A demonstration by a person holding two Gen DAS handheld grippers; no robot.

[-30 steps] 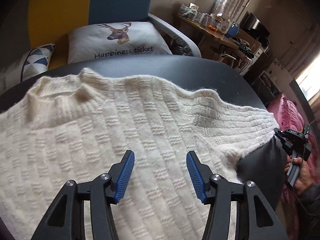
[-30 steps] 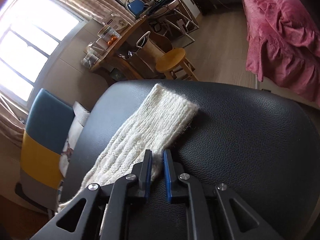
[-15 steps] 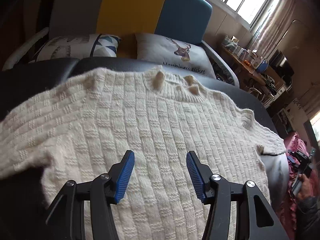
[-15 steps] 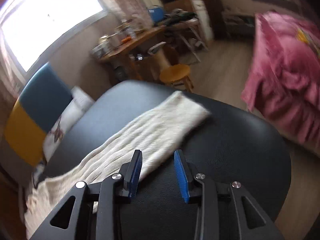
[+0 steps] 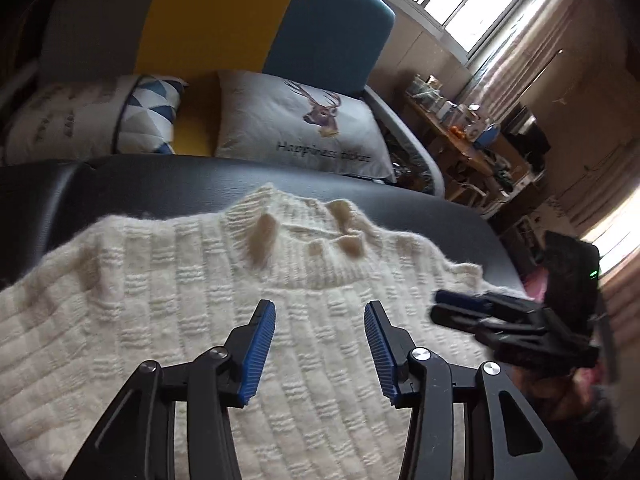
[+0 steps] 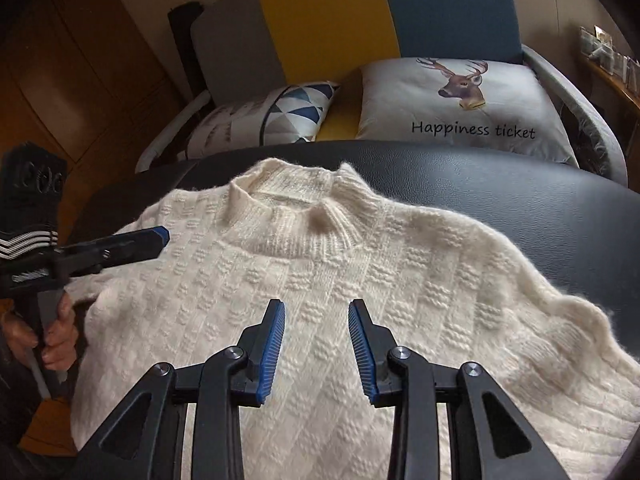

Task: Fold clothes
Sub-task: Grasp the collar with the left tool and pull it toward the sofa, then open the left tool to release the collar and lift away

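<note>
A cream sweater (image 6: 360,280) lies flat on the black surface (image 6: 520,200), filling mid-frame. Both the left claw (image 5: 320,344) and right claw (image 6: 316,344) hover above it, jaws apart, empty.

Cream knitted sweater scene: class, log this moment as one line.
task: fold clothes | cream knitted sweater: flat on black padded table, unfolded | left gripper: open, above sweater | right gripper: open, above sweater

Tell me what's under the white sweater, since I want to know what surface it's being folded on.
The sweater lies spread on a black leather-like surface, visible past the collar and along its sides. Whether anything else sits beneath the knit is hidden by the fabric.
</note>
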